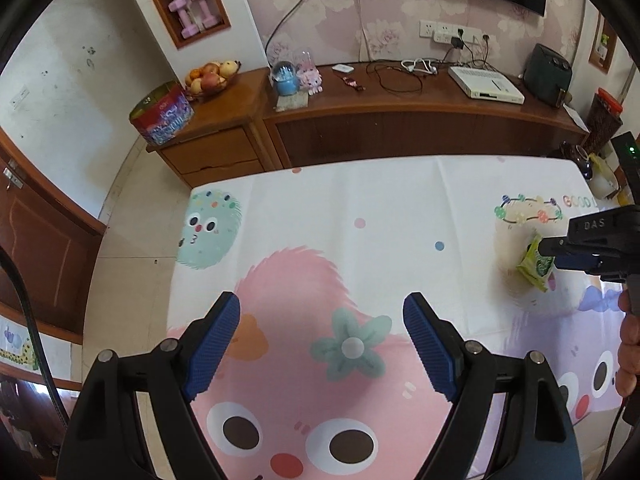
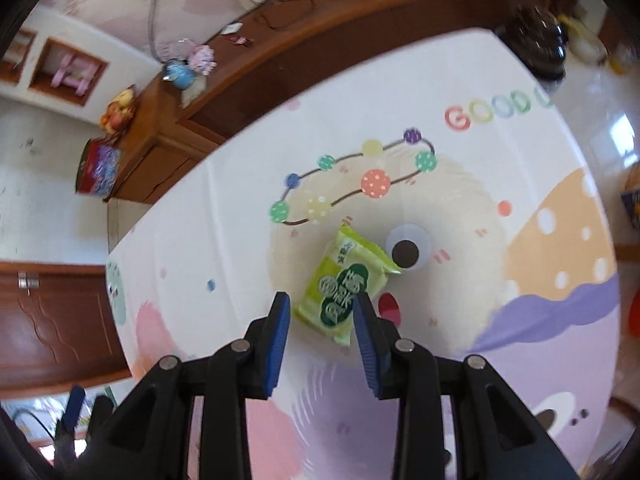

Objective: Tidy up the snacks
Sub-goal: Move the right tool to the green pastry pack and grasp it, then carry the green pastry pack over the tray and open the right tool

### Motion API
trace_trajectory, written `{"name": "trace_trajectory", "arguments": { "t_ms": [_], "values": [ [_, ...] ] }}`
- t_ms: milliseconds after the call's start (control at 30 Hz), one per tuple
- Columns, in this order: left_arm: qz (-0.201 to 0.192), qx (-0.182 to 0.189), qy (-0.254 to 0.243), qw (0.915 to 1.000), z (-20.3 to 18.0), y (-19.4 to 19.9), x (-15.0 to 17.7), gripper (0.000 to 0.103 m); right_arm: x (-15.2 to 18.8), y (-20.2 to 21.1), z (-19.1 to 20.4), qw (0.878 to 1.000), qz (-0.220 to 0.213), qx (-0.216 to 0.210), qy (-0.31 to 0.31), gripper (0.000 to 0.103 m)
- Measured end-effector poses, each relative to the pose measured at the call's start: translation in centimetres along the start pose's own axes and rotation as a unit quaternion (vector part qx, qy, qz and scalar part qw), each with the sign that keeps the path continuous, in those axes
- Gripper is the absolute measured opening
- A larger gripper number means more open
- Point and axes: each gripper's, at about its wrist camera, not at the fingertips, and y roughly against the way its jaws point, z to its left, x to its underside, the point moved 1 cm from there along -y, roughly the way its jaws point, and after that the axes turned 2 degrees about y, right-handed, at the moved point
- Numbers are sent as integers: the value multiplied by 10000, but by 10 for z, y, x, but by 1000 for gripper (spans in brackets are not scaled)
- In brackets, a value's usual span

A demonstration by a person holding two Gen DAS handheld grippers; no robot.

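A green snack packet (image 2: pixel 344 284) lies on the cartoon tablecloth (image 2: pixel 224 208). My right gripper (image 2: pixel 320 308) is open, with its blue pads on either side of the packet's near end; I cannot tell whether they touch it. In the left wrist view the packet (image 1: pixel 534 266) sits at the far right with the right gripper (image 1: pixel 546 248) over it. My left gripper (image 1: pixel 322 312) is open and empty above the pink monster print.
A wooden sideboard (image 1: pixel 360 116) stands beyond the table with a fruit bowl (image 1: pixel 210 76), a red tin (image 1: pixel 162 114), a blue snow globe (image 1: pixel 284 78), cables and a white box (image 1: pixel 486 84). A brown door (image 1: pixel 36 248) is at the left.
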Motion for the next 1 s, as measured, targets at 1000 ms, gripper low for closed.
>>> {"name": "trace_trajectory", "arguments": {
  "t_ms": [1000],
  "values": [
    [275,405,-110,9987,-14,-3,27,83,29,-18,35,9939,91,857,687,37]
  ]
}}
